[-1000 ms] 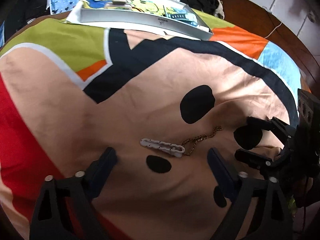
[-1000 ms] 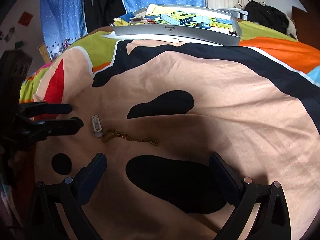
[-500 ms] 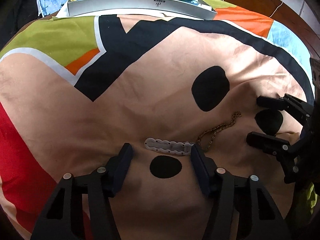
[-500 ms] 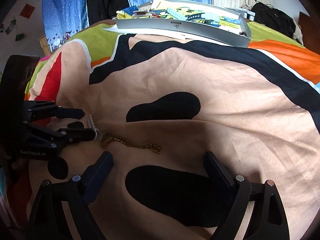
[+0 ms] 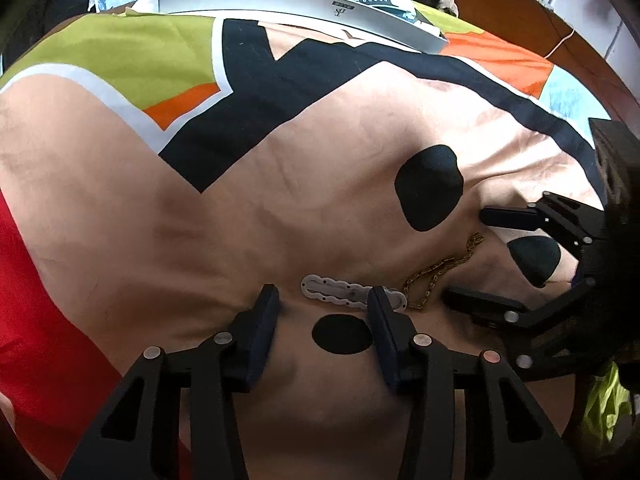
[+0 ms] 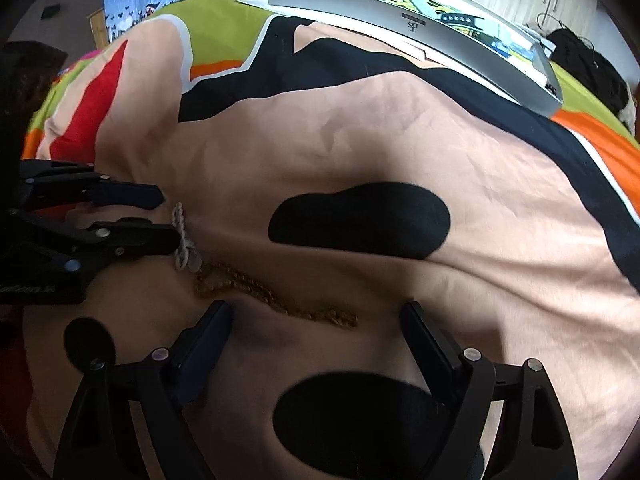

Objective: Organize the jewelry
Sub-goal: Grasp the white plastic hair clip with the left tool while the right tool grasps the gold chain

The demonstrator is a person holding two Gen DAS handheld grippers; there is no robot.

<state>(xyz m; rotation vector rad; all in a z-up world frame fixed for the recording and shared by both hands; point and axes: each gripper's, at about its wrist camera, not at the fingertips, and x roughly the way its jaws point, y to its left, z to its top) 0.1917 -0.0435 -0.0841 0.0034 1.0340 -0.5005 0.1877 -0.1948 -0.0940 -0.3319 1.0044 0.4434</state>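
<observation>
A gold chain (image 5: 444, 268) lies on the bedspread, one end joined to a white scalloped strip (image 5: 348, 293). My left gripper (image 5: 324, 300) is open just before the strip; its right fingertip covers the strip's chain end. In the right wrist view the chain (image 6: 272, 296) runs from the strip (image 6: 184, 240) down toward my right gripper (image 6: 316, 312), which is open with the chain's free end between its fingertips. The left gripper (image 6: 168, 216) shows there at the left edge, the right gripper (image 5: 472, 260) in the left wrist view at the right.
A silver tray (image 5: 280, 0) holding several colourful items sits at the far side of the bed (image 6: 400, 24). The patterned bedspread (image 5: 280, 160) is soft and creased. A wooden headboard (image 5: 580, 40) rises at the far right.
My left gripper has come down to the white strip and its jaws have narrowed. My right gripper has moved in closer to the chain's free end.
</observation>
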